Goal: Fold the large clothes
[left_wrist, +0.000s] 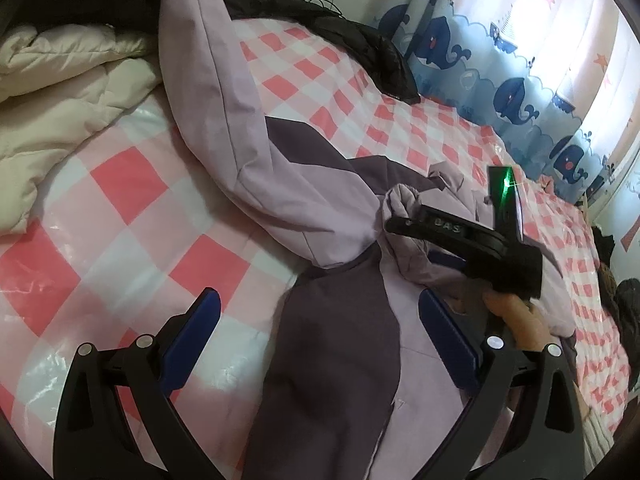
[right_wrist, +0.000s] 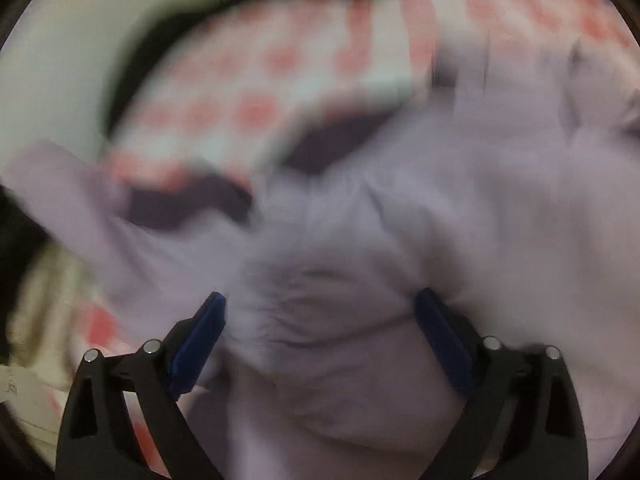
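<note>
Lilac garment (left_wrist: 256, 148) sprawled unfolded across checked bed (left_wrist: 120, 216). Left tongs (left_wrist: 318, 334) spread wide, empty, poised above dark panel. Right tongs (right_wrist: 320, 332) spread wide over bunched cloth, gripping nothing; likely positioning for fresh grasp.

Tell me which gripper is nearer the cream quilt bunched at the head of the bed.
Left. The left gripper hovers open over the jacket, nearer the cream quilt. The right gripper sits further right, over the jacket's bunched lilac fabric.
</note>
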The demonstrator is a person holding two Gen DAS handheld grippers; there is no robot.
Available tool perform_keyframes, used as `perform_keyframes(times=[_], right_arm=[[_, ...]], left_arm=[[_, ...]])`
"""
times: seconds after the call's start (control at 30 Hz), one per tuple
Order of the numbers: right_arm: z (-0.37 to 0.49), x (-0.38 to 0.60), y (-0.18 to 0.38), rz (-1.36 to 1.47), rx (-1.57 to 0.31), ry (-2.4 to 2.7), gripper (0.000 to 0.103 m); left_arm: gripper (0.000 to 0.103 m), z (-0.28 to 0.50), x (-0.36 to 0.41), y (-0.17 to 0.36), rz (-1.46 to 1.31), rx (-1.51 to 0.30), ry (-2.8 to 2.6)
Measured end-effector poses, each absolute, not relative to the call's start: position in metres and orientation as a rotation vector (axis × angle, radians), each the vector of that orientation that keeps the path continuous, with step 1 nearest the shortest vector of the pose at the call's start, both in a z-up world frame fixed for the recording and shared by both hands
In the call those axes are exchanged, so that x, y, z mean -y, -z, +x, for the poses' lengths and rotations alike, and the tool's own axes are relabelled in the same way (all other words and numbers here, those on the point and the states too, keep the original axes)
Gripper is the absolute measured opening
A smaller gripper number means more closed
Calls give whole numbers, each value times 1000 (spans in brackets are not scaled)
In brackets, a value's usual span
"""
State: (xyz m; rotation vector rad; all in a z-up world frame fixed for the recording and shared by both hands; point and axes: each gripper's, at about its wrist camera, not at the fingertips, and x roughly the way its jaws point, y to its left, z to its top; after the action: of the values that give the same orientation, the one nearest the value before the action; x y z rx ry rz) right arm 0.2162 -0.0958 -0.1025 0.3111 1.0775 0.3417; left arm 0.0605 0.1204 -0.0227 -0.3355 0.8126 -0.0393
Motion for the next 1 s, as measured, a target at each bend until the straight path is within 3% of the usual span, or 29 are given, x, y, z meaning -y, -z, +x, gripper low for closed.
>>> perform_keyframes(times=[0.13, 0.37, 0.53, 0.67, 0.77, 0.83, 1.0], right_arm=[[192, 123, 56, 396, -942, -421, 97], [103, 311, -18, 428, -622, -65, 97], [90, 417, 22, 650, -679, 72, 97], [101, 429, 78, 696, -812, 62, 97], [94, 423, 78, 682, -778, 38, 97], [64, 426, 68, 807, -674, 10, 97], [28, 406, 45, 918, -589, -121, 97]], left_arm=[[95, 59, -117, 20, -326, -802, 50], [95, 73, -59, -21, -235, -685, 238], [95, 144, 19, -18, -155, -731, 280], [95, 196, 52, 34, -131, -933, 236], [95, 210, 66, 70, -31, -1002, 165], [95, 204, 69, 55, 21, -970, 190], [95, 191, -12, -75, -42, -706, -6]])
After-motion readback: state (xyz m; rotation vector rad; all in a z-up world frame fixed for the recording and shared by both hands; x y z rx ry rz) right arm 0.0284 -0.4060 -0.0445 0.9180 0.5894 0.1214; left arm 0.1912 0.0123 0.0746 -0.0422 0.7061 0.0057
